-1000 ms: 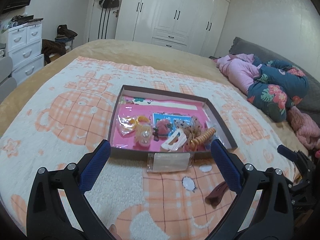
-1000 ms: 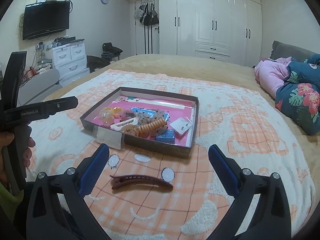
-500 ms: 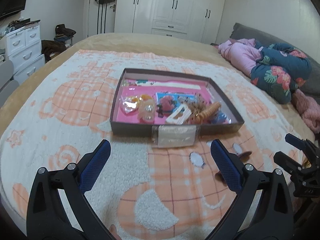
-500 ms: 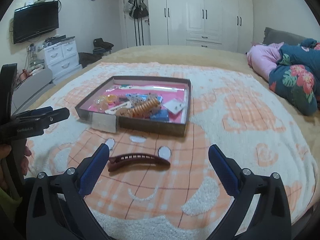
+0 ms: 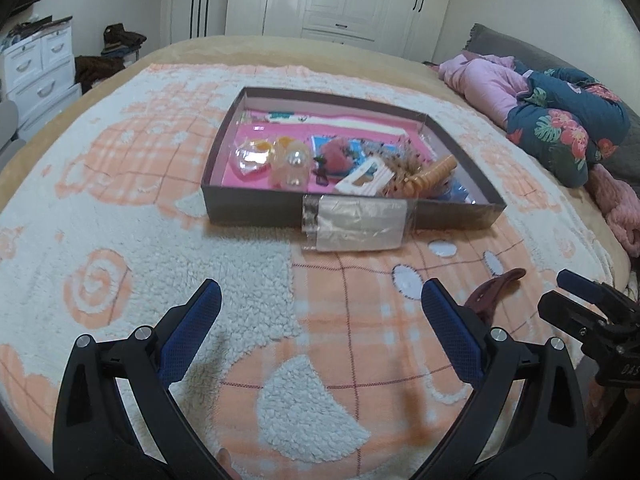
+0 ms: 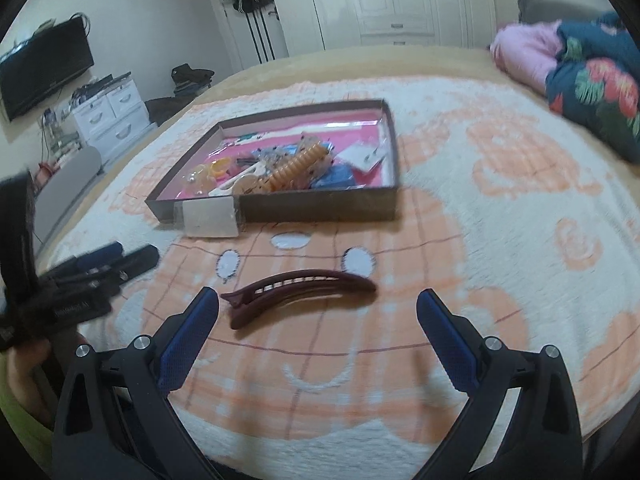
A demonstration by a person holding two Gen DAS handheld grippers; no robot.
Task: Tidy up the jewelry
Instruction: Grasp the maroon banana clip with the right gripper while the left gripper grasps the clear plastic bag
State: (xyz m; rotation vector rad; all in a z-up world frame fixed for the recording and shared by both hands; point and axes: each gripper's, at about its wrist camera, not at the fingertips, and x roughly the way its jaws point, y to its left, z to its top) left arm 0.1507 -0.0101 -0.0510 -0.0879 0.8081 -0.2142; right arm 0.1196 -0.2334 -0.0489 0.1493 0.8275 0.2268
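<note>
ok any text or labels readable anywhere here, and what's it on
Nothing reads clearly.
Left gripper body, right wrist view: white lettering, too blurred to read.
Right gripper body, left wrist view: partial white marking at the frame edge, not legible.
Packets in the box: print too small to read.

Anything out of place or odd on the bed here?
Yes: the maroon hair clip lies alone on the blanket, outside the box that holds the other accessories. It sits ahead of the open right hand-held gripper.

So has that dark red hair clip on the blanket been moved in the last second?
No. The hair clip still lies just below the blanket's two white ovals, in front of the box; only the camera came closer.
</note>
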